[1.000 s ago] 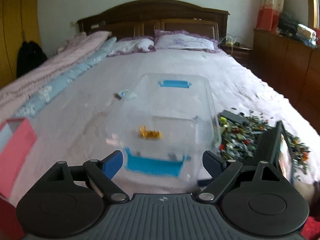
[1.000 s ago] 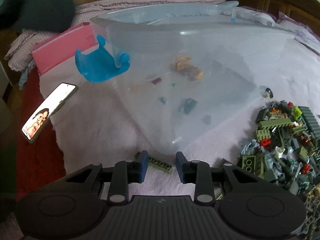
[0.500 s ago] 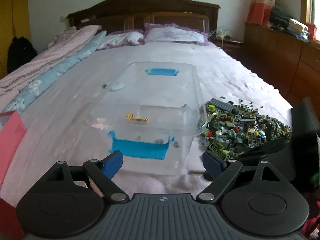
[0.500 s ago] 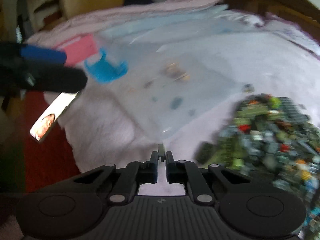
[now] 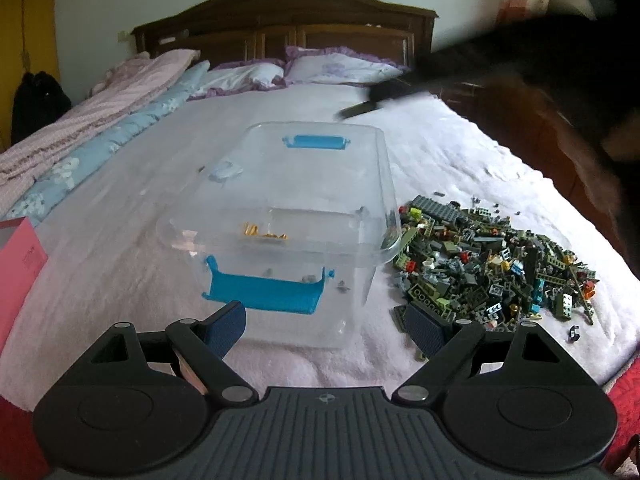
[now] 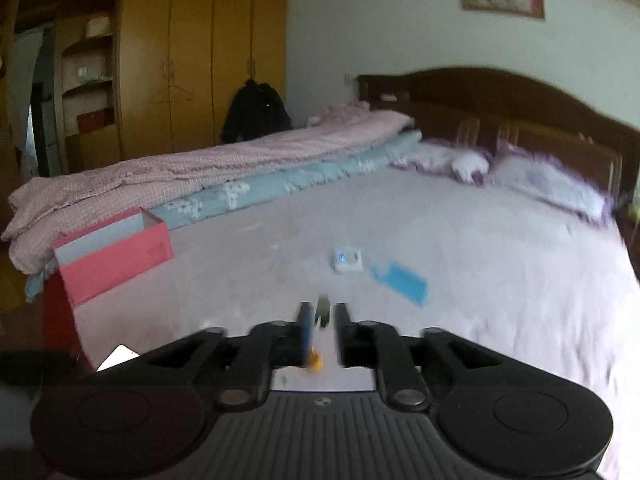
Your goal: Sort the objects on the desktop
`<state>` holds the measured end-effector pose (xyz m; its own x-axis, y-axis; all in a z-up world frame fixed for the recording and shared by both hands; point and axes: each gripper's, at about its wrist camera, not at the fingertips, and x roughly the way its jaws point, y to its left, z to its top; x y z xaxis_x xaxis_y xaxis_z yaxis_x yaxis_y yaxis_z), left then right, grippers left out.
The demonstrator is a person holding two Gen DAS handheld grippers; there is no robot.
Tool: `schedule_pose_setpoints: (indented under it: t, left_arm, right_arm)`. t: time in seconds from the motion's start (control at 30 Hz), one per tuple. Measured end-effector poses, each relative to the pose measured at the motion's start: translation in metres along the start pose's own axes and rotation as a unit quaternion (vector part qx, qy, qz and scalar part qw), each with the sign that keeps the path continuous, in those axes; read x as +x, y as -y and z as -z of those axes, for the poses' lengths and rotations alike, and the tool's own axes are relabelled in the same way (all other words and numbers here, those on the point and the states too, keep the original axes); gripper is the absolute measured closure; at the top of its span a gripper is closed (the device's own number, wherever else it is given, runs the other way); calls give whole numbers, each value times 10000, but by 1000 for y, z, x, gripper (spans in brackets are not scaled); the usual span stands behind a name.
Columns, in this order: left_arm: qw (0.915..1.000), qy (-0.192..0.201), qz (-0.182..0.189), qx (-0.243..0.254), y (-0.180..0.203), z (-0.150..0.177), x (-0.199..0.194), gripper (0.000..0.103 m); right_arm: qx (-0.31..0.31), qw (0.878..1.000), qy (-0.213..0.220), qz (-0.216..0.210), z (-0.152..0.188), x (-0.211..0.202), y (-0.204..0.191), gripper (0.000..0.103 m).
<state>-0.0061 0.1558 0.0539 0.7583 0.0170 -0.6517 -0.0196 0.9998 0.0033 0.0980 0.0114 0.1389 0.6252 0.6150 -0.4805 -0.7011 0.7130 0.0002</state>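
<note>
Left wrist view: The left tool point(image 5: 326, 322) stands wide apart, its blue pads clear of everything, nothing between them. It is held low over the near edge of the bed point(image 5: 120, 208). Directly ahead sits a clear plastic bin point(image 5: 288, 216) with a blue latch handle on its near end point(image 5: 262, 290) and another on its far end point(image 5: 316, 142). Inside the bin lie a few small pieces, among them a yellow-orange piece point(image 5: 264, 232) and several dark bits near the front wall. Just beside the bin, on its right, a brick pile point(image 5: 492, 264) of mostly grey and green pieces is spread on the sheet. A pink box point(image 5: 20, 264) stands at the left edge of the frame. A dark blurred shape crosses the upper right corner; its identity cannot be told.

Right wrist view: The frame is motion-blurred. The right tool point(image 6: 322, 318) is drawn narrow, with a small green brick point(image 6: 322, 311) pinched between the pads. A yellow-orange piece point(image 6: 315, 361) shows below and behind the pads, apparently in the bin; the bin's walls are too blurred to trace. Beyond lie a blue latch handle point(image 6: 400, 282), a small white item point(image 6: 347, 259) on the sheet, and the pink box point(image 6: 116, 254) at the left. Pillows point(image 6: 548, 184) lie against the headboard.
</note>
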Motion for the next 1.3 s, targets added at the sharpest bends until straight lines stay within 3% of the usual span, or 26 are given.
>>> schedule_pose_setpoints:
  t: [0.03, 0.07, 0.23, 0.4, 0.53, 0.6, 0.67, 0.8, 0.97, 1.13, 1.23, 1.3]
  left_arm:
    - [10000, -24, -19, -24, 0, 0, 0, 16]
    - [10000, -41, -23, -39, -1, 1, 0, 16]
    - [9999, -81, 37, 60, 4, 6, 3, 16]
    - [9998, -189, 115, 15, 16, 9, 11, 16]
    - [9987, -397, 262, 195, 36, 19, 24, 20]
    - [9985, -412, 272, 233, 47, 26, 29, 24]
    - [9983, -482, 266, 212, 57, 34, 35, 36]
    - [9970, -699, 291, 151, 74, 51, 49, 49]
    - [9944, -924, 457, 238, 82, 64, 58, 50]
    - [9942, -826, 616, 317, 89, 64, 58, 51]
    - [9944, -823, 564, 352, 91, 64, 59, 65]
    - [9941, -855, 581, 340, 92, 64, 60, 66]
  right_arm:
    - [-73, 10000, 6, 27, -5, 4, -4, 59]
    - [-129, 9999, 17, 43, -6, 5, -6, 64]
    - [148, 9998, -120, 81, 20, -18, 3, 61]
    - [674, 9946, -600, 520, 80, -48, 35, 56]
    - [1222, 9824, -1095, 897, 139, -63, 60, 57]
    - [1642, 9733, -1237, 1024, 167, -68, 68, 60]
    - [2029, 9653, -1311, 993, 191, -71, 71, 71]
    - [2280, 9601, -1389, 826, 224, -63, 60, 77]
    - [2109, 9610, -1468, 1020, 234, -39, 45, 80]
    - [2252, 9575, -1484, 1024, 236, -26, 49, 80]
    - [2188, 9587, -1485, 1052, 236, -18, 49, 80]
    - [2116, 9600, -1512, 1033, 236, -15, 47, 90]
